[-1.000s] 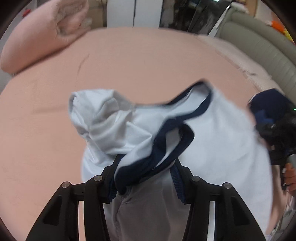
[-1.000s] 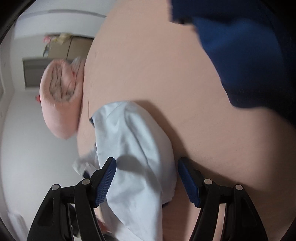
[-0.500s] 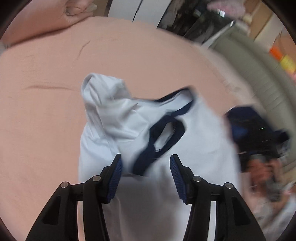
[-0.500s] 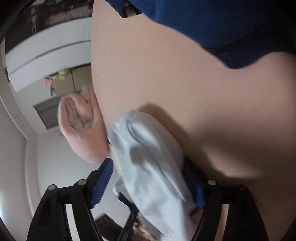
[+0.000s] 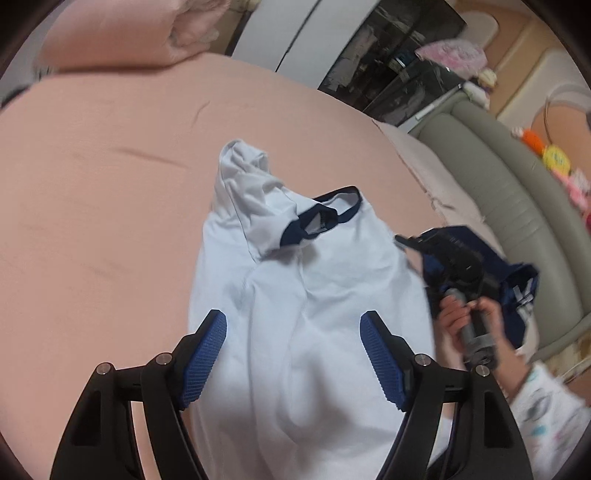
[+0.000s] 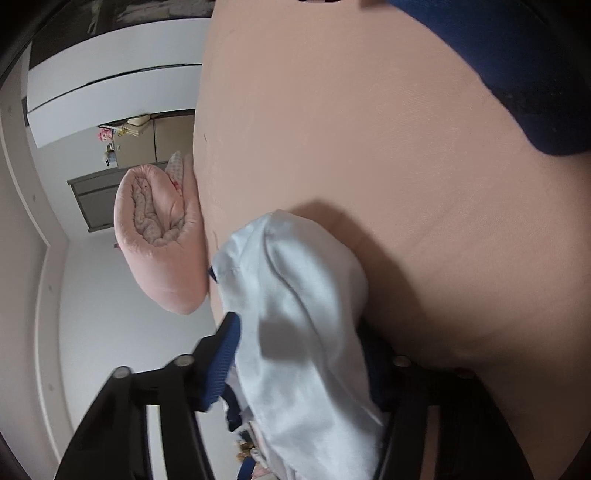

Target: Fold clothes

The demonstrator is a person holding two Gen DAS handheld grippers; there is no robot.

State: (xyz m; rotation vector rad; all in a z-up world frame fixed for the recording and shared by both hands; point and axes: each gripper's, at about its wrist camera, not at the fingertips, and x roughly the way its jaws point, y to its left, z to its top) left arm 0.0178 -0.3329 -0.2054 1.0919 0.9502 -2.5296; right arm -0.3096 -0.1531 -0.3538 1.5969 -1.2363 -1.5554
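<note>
A white T-shirt (image 5: 317,295) with a navy collar (image 5: 317,218) lies crumpled on the pink bed (image 5: 92,184), one sleeve bunched up near the collar. My left gripper (image 5: 293,321) hovers over the shirt's body. Its jaws are opening, and they pinch nothing. At the shirt's right edge a hand holds my right gripper (image 5: 413,247). In the right wrist view a thick fold of the shirt (image 6: 295,314) fills the right gripper (image 6: 299,365), whose jaws are closing on it. The cloth touches the left pad (image 6: 221,365) and hides the right pad.
A rolled pink quilt (image 5: 110,33) lies at the far end of the bed (image 6: 406,166). A navy garment (image 5: 517,280) lies to the right, beyond the right gripper, also large in the right wrist view (image 6: 517,66). A padded grey-green bed surround (image 5: 517,192) runs along the right side.
My left gripper let go of the navy collar, rose and drew back with its jaws spread wide. The shirt dropped flatter on the bed. The right jaws narrowed onto the shirt's fold.
</note>
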